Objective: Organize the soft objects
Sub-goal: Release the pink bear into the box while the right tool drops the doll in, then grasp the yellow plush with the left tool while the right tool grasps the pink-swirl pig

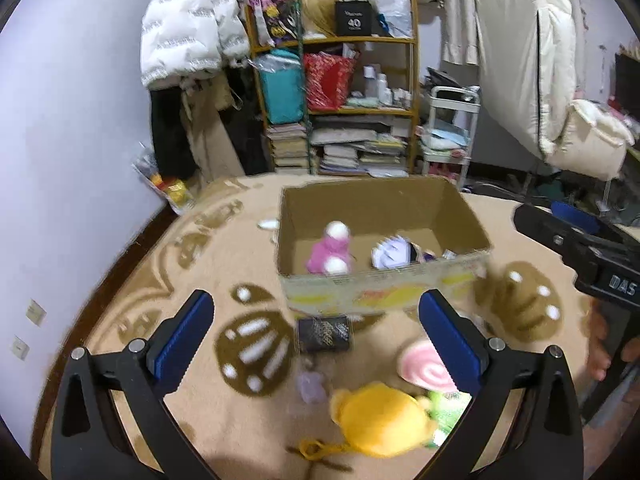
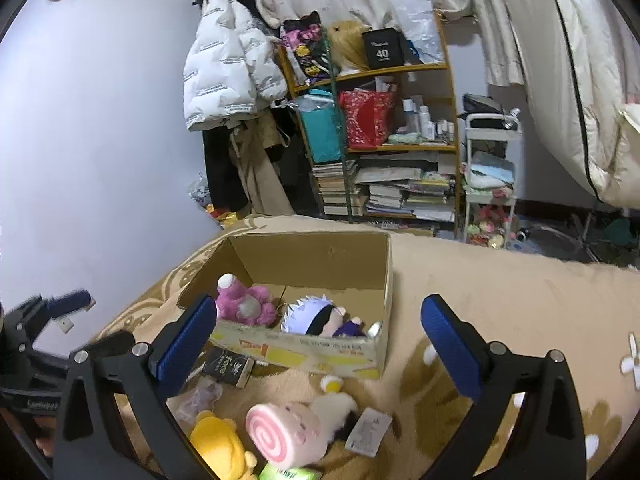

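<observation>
An open cardboard box [image 1: 384, 208] stands on a beige patterned blanket [image 2: 500, 300]. Inside it lie a pink plush [image 2: 244, 304] and a white-haired doll [image 2: 316, 318]. In front of the box, loose on the blanket, are a yellow plush [image 1: 380, 420], a pink swirl roll plush [image 2: 280, 428], a black-and-white plush with a paper tag [image 2: 336, 408], a green soft item [image 1: 446, 404] and a black pouch [image 1: 324, 334]. My left gripper [image 1: 316, 300] is open and empty, above the loose toys. My right gripper [image 2: 320, 304] is also open, with nothing between its blue pads.
Behind the blanket stands a cluttered wooden shelf [image 2: 400, 148] with books, bags and bottles, and a white trolley [image 2: 488, 184] beside it. A white puffer jacket [image 1: 188, 28] hangs at the left. Cream bedding [image 1: 540, 60] hangs at the right. A pale wall [image 1: 72, 120] borders the left.
</observation>
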Available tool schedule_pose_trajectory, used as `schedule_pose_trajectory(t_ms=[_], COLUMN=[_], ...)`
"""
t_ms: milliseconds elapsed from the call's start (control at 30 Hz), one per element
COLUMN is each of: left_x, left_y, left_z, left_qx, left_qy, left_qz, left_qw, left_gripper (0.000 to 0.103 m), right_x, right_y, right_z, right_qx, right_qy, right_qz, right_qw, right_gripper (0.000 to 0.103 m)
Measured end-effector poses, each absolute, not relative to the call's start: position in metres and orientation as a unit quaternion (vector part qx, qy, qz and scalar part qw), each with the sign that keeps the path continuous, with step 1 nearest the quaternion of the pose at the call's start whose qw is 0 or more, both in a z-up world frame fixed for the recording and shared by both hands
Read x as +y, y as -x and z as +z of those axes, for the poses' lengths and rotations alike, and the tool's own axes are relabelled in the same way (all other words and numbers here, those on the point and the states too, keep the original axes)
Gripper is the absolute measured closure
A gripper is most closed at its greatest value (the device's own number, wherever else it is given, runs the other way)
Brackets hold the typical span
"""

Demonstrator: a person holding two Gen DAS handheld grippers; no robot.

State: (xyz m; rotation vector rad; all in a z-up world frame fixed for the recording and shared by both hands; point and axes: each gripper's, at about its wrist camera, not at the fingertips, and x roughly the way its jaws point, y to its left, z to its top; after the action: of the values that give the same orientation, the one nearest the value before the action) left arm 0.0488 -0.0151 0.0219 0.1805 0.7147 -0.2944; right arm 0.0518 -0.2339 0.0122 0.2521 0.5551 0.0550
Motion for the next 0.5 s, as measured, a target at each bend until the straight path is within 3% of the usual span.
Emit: schedule_pose_trajectory(t_ms=[500], left_x=[-0.030], left_y=[-0.020], left_z=[0.002], left_qx=[0.391], left_qy=[-0.134], left_qz=[-0.150], left_qw=[0.898], left_gripper=[0.001], right_x=[-0.229], right_y=[-0.021], right_z=[0.003], right_qx=[0.308], right_qy=[-0.138], right_qz=[0.056], right_qw=[0.940], right_gripper=[0.000])
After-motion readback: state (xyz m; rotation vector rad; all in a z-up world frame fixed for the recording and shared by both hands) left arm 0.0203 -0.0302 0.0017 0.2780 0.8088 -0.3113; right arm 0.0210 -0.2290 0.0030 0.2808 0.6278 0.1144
